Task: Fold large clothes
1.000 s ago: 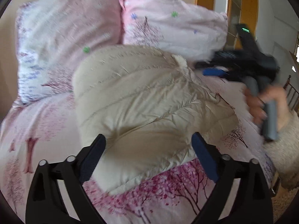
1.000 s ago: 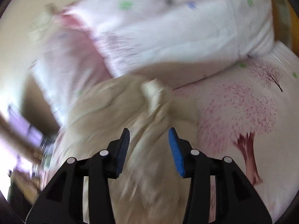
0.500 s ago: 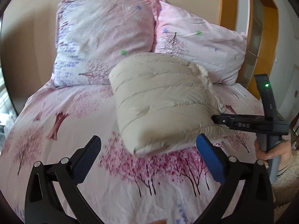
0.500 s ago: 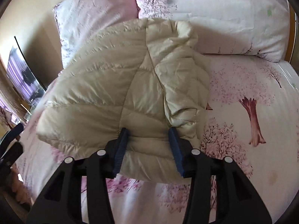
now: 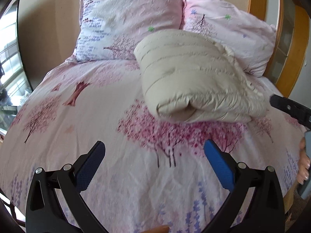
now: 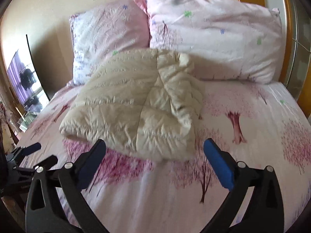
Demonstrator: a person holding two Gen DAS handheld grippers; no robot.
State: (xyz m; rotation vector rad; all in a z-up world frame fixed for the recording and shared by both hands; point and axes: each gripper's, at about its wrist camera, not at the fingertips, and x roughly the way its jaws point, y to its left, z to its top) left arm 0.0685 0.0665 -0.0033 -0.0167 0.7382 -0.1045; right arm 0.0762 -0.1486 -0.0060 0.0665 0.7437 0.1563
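A cream quilted down jacket (image 5: pixel 194 81) lies folded into a thick bundle on the pink bed, just in front of the pillows; it also shows in the right wrist view (image 6: pixel 136 108). My left gripper (image 5: pixel 154 164) is open and empty, held above the sheet well short of the jacket. My right gripper (image 6: pixel 154 161) is open and empty, just short of the jacket's near edge. The right gripper's tip (image 5: pixel 289 108) shows at the right edge of the left wrist view, beside the jacket. The left gripper (image 6: pixel 29 153) shows at the lower left of the right wrist view.
The bed sheet (image 5: pixel 97 116) has a pink tree print. Two pink pillows (image 6: pixel 108 38) (image 6: pixel 213 36) lean on the wall behind the jacket. A wooden door frame (image 5: pixel 291 48) stands to the right. A dark screen (image 6: pixel 25 81) stands at the left.
Both grippers pulled back from the jacket toward the foot of the bed. The right gripper's jaws, narrow over the jacket before, have opened wide. The jacket stays folded on the bed.
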